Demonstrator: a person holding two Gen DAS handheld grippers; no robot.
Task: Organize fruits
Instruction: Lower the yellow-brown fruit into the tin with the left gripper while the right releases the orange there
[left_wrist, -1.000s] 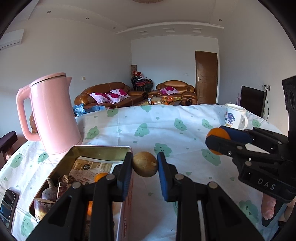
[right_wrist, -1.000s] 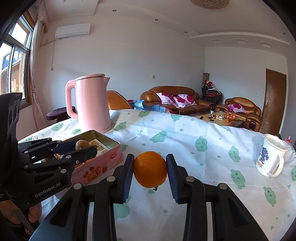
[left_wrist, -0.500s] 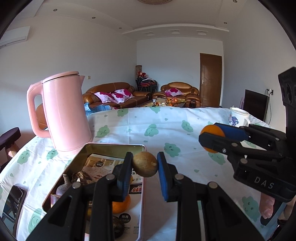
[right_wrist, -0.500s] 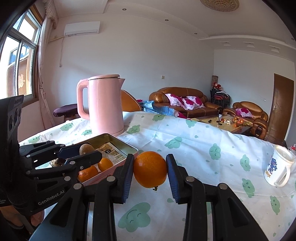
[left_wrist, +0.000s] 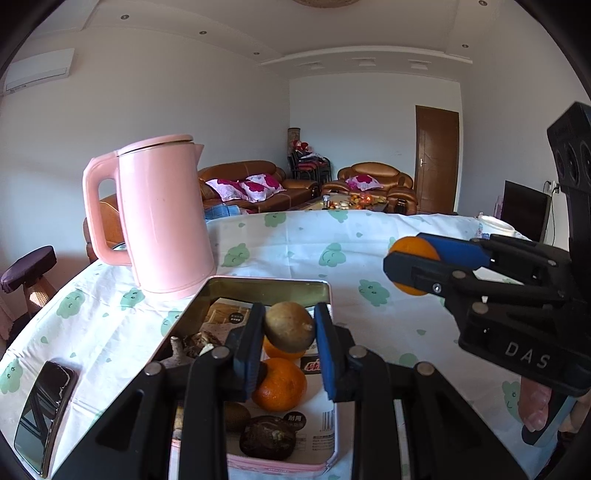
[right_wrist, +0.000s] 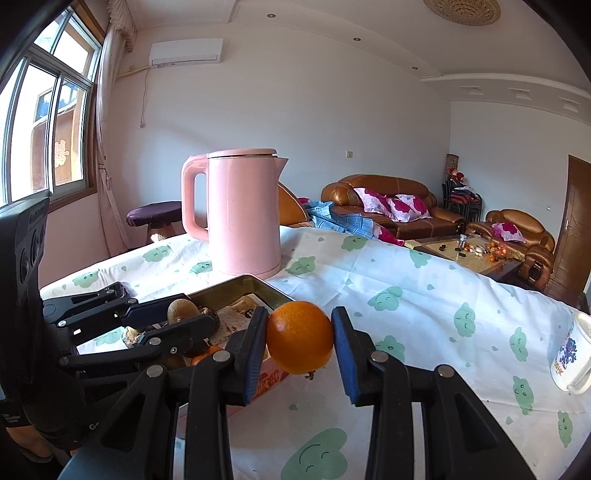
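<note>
My left gripper (left_wrist: 289, 332) is shut on a brown kiwi (left_wrist: 289, 325) and holds it above the open metal tin (left_wrist: 266, 283). Inside the tin lie two oranges (left_wrist: 280, 386), a dark round fruit (left_wrist: 267, 437) and some brown pieces (left_wrist: 197, 341). My right gripper (right_wrist: 300, 338) is shut on an orange (right_wrist: 300, 336) held above the tablecloth, just right of the tin's near corner (right_wrist: 258, 284). The left wrist view shows that right gripper (left_wrist: 410, 266) from the side, right of the tin. The left gripper (right_wrist: 181, 317) with the kiwi (right_wrist: 179, 309) shows at left in the right wrist view.
A tall pink kettle (left_wrist: 162, 218) stands just behind the tin. A phone (left_wrist: 44, 410) lies at the table's left edge. A white mug (right_wrist: 570, 356) sits at the far right. The cloud-print tablecloth (right_wrist: 424, 302) covers the table; sofas stand beyond.
Both grippers have swung left across the table with their fruits. The kiwi, beside the tin's right edge a second ago, now hangs over its inside; the orange has come up to the tin.
</note>
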